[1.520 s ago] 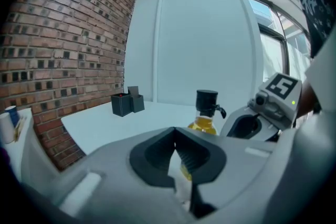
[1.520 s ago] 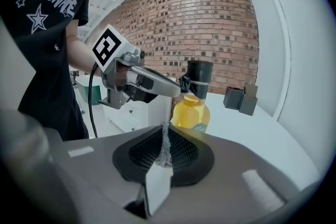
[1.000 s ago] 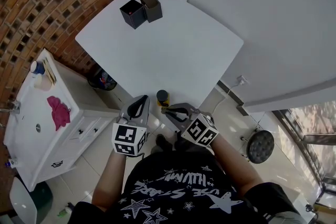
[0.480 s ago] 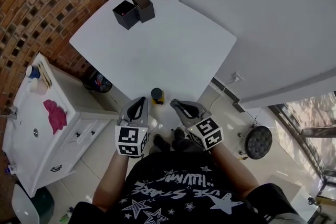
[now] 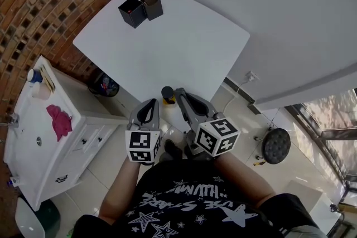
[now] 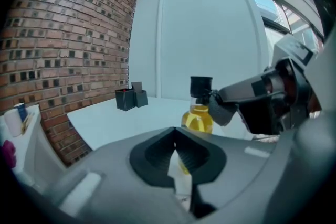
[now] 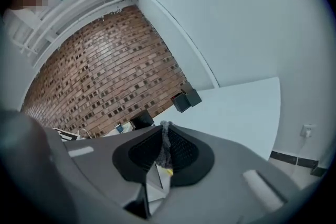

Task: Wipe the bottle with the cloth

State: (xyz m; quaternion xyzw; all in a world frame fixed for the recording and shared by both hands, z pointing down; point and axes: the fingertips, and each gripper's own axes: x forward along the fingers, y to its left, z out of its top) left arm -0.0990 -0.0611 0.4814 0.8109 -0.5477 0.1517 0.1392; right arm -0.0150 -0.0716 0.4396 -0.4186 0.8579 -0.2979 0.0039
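Yellow bottle (image 5: 167, 95), one, black boxes (image 5: 133, 11), two, left hand-held gripper (image 6: 175, 140) closed, right hand-held gripper (image 7: 163, 128) clamping cloth (image 7: 165, 147)

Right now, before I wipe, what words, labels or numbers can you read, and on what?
Nothing can be quoted reliably.
T-shirt: white stylised lettering among stars, upside down, not readable with certainty.
Left gripper and right gripper: square marker patterns on their cubes, no words.
Bottle: no label text legible.
Black boxes: no text visible.
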